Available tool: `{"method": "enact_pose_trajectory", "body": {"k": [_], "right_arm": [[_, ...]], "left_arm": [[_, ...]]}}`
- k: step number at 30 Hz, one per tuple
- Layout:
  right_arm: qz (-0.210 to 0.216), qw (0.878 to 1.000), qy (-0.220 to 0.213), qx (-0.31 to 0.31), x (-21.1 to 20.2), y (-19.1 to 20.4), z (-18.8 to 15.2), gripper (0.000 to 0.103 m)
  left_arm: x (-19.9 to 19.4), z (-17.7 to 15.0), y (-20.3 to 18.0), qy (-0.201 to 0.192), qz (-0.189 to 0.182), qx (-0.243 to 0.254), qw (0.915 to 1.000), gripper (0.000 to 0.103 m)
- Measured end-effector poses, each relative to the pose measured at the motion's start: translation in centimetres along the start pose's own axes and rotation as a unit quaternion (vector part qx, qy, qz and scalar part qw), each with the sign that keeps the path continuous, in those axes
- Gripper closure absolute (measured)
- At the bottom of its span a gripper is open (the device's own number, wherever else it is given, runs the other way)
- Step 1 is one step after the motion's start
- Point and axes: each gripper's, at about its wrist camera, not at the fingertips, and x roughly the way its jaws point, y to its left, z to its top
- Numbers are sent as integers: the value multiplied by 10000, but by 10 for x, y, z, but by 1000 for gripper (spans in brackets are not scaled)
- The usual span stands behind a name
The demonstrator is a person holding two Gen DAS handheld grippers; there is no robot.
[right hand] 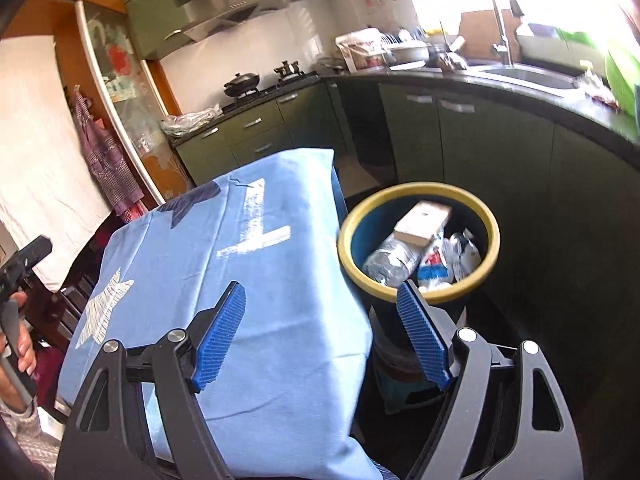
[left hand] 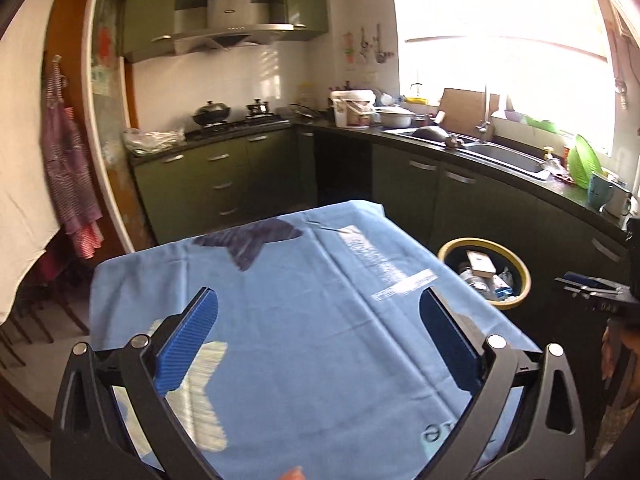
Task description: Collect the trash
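A round bin with a yellow rim [left hand: 524,276] [right hand: 420,189] stands on the floor right of a table under a blue cloth [left hand: 304,264] [right hand: 192,240]. Inside it lie a flat box [right hand: 424,220], a crushed plastic bottle [right hand: 390,260] and some wrappers [right hand: 444,258]. My left gripper [left hand: 318,294] hangs open over the cloth, nothing between its blue pads. My right gripper [right hand: 320,286] is open too, over the table's right edge, its right finger just before the bin. The cloth shows no loose trash.
Dark green cabinets and a black counter [left hand: 500,160] wrap round the back and right, with a sink [left hand: 508,156], a stove with a wok [left hand: 212,114], and a mug [left hand: 600,192]. An apron [left hand: 68,168] hangs at the doorway on the left. Dark chairs [left hand: 36,312] stand left of the table.
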Motion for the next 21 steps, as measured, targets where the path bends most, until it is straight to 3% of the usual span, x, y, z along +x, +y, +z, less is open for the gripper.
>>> {"method": "enact_pose_trajectory", "body": {"k": [8, 21], "right_arm": [[-166, 9968, -370, -686, -40, 55, -4, 15], [-239, 9903, -695, -1183, -88, 99, -27, 10]], "left_arm": [[-66, -43, 58, -277, 755, -732, 9941, 7], [-132, -69, 85, -597, 1129, -1165, 9849, 7]]}}
